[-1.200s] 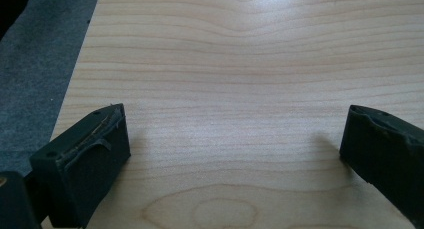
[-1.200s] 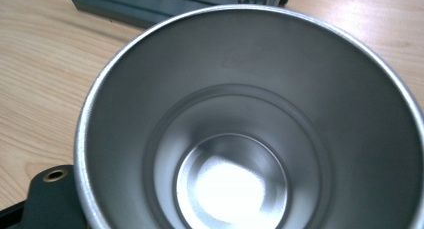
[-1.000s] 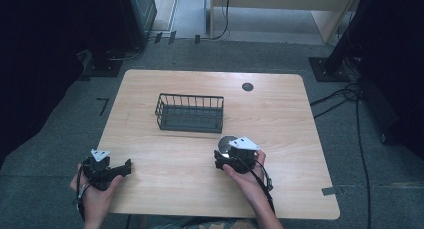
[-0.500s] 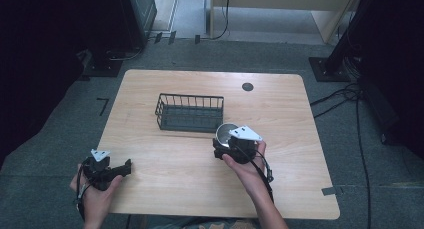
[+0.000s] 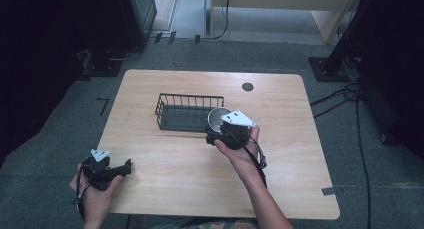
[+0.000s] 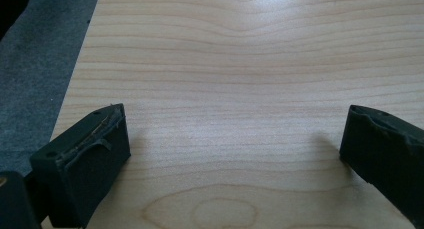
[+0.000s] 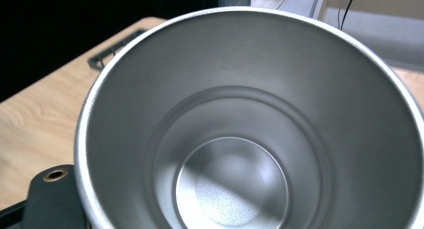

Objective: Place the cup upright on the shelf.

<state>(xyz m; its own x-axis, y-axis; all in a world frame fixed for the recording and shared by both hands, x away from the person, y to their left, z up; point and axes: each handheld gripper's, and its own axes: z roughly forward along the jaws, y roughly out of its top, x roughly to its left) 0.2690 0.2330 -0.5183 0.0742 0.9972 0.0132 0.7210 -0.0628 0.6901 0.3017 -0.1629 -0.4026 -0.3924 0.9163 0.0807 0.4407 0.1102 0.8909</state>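
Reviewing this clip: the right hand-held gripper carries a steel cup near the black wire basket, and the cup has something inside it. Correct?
Not quite. The shiny round steel cup is empty, as the right gripper view shows its bare bottom. The right hand-held gripper does carry it beside the black wire basket.

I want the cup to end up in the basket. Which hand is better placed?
Right. Its gripper holds the cup at the basket's right end; the left gripper rests open near the table's front-left edge.

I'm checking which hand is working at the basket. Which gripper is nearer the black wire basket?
Right. The right gripper, holding a shiny metal cup, is at the black wire basket's right end. The left gripper sits open near the table's front-left corner, well away.
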